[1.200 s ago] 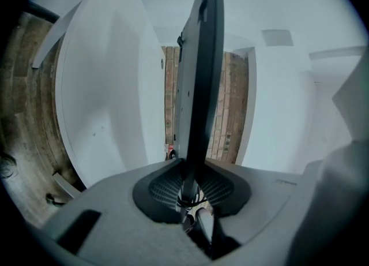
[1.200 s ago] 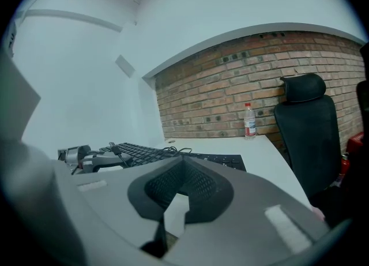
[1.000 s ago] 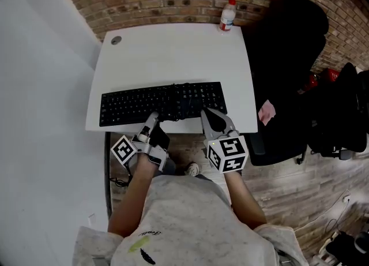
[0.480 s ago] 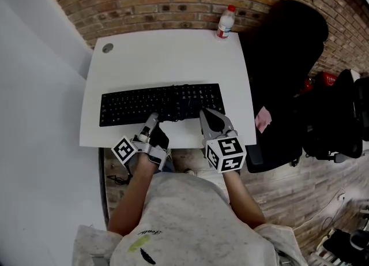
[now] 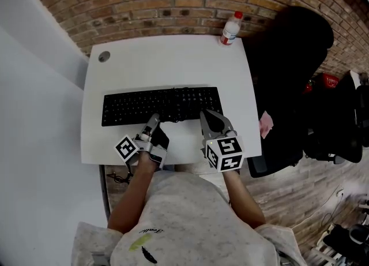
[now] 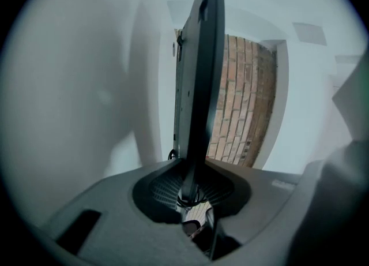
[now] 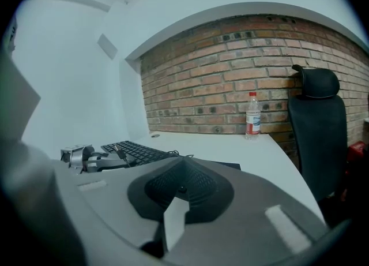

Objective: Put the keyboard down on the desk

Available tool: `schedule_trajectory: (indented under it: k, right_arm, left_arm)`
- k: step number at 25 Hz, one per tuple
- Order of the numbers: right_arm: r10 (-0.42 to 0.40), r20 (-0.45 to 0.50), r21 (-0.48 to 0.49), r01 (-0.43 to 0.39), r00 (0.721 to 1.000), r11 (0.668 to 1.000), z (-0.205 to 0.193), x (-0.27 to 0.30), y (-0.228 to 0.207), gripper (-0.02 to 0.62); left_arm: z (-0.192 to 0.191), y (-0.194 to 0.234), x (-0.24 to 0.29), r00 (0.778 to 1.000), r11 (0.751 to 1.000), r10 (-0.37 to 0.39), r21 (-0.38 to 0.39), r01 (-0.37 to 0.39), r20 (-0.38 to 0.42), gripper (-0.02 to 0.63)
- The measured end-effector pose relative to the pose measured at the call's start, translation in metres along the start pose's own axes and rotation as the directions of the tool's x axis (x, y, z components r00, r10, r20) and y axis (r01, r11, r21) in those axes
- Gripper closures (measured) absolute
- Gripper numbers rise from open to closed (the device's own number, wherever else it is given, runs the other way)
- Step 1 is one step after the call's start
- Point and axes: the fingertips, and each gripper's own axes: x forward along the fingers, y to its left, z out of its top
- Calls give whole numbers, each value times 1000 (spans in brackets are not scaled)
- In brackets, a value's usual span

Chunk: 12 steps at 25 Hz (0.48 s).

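A long black keyboard (image 5: 161, 104) stretches across the white desk (image 5: 173, 57), its keys facing up. My left gripper (image 5: 153, 119) is shut on its front edge left of the middle. In the left gripper view the keyboard (image 6: 202, 74) runs edge-on out of the closed jaws of the left gripper (image 6: 193, 169). Whether the keyboard rests flat on the desk I cannot tell. My right gripper (image 5: 206, 113) points at the front edge nearer the right end. In its own view the right gripper (image 7: 183, 164) looks shut with nothing between the jaws, and the keyboard (image 7: 135, 152) lies beyond them.
A plastic water bottle (image 5: 230, 28) stands at the desk's back right corner, against a brick wall. A black office chair (image 5: 288, 74) stands right of the desk. A round cable grommet (image 5: 104, 56) sits at the back left corner. A white wall borders the desk's left side.
The keyboard and both grippers now lie farther in from the desk's front edge, toward the brick wall. Both grips look the same.
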Motion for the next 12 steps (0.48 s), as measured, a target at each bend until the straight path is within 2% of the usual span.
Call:
schedule_trajectory:
  k: [12]
  right_arm:
    - [-19,-49,11,20,999,1000,2,50,-3,584]
  left_arm:
    - [36,24,30,998,998,58,-33,-59,-12,535]
